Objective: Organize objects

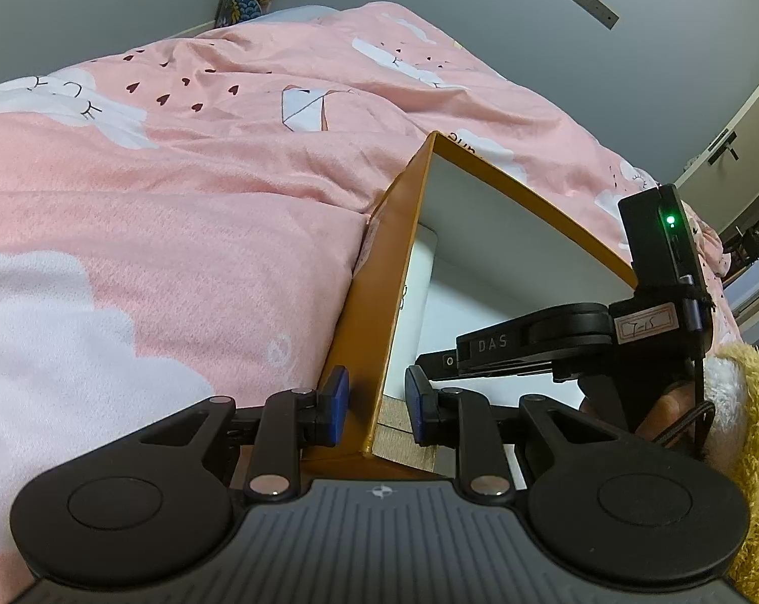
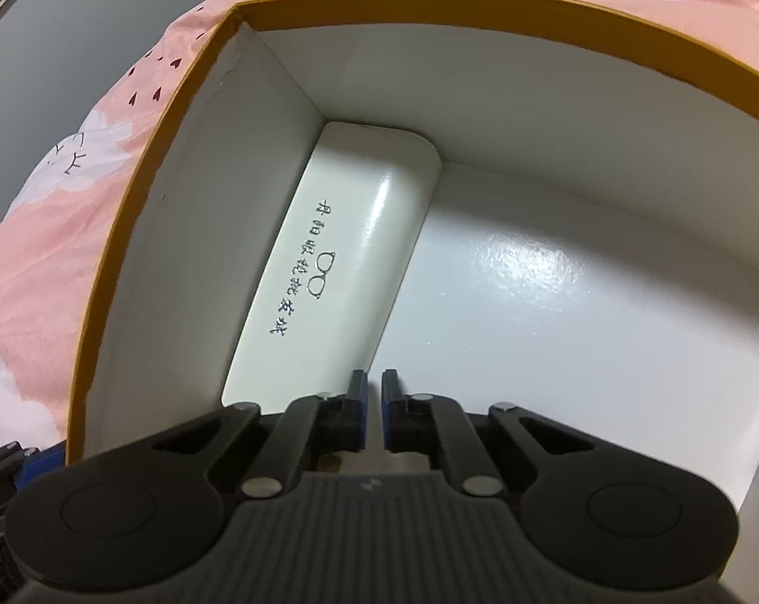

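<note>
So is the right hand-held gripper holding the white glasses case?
No, the right hand-held gripper is shut on nothing, while the white glasses case lies free in the orange box.

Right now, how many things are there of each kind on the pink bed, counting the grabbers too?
Orange box: 1
White glasses case inside it: 1
Grabbers: 2, left gripper clamped on the box wall, right gripper shut and empty
Total: 4
</note>
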